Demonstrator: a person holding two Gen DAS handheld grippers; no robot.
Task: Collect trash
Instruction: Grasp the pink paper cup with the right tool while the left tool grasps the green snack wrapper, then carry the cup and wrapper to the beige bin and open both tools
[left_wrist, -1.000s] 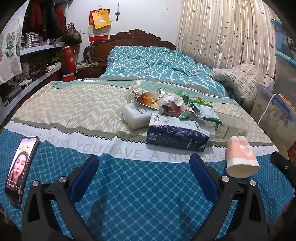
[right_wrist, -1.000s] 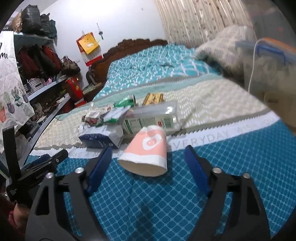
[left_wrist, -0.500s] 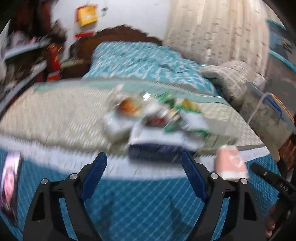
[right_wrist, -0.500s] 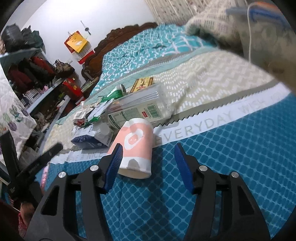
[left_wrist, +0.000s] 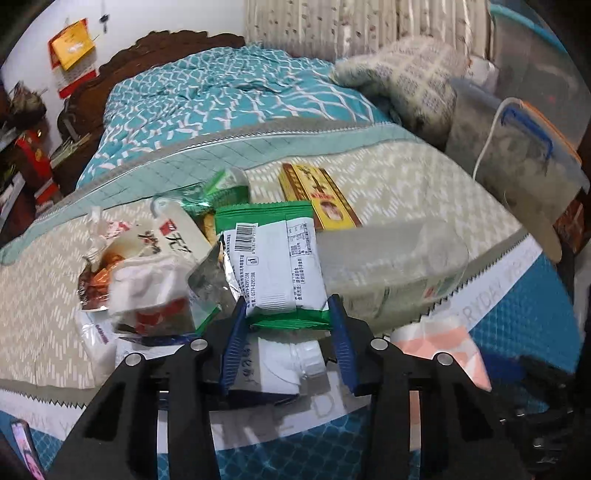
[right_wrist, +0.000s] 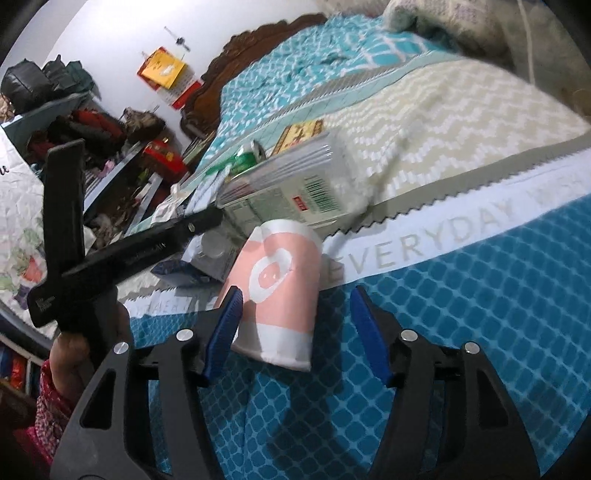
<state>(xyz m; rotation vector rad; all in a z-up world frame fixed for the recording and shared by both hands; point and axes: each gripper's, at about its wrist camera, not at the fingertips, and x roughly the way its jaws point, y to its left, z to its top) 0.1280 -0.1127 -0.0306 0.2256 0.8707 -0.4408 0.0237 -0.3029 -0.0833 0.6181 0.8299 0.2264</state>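
A pile of trash lies on the bedspread. In the left wrist view my left gripper (left_wrist: 288, 317) has its blue fingers on both sides of the near end of a green-and-white snack packet (left_wrist: 275, 266), jaws partly open around it. Under it lies a milk carton (left_wrist: 275, 363), beside it a clear plastic bottle (left_wrist: 391, 266), a yellow box (left_wrist: 317, 194) and crumpled wrappers (left_wrist: 147, 280). In the right wrist view my right gripper (right_wrist: 295, 317) is open around a pink paper cup (right_wrist: 280, 291) lying on its side, the left finger close to it.
A phone (left_wrist: 24, 454) lies at the near left edge of the bed. A patterned pillow (left_wrist: 402, 74) and a plastic storage box (left_wrist: 524, 155) sit at the right. Shelves with clutter (right_wrist: 92, 129) stand at the left. The left gripper (right_wrist: 122, 247) crosses the right wrist view.
My left gripper has moved forward into the pile and narrowed around the green-and-white packet. My right gripper has moved forward and narrowed around the pink cup.
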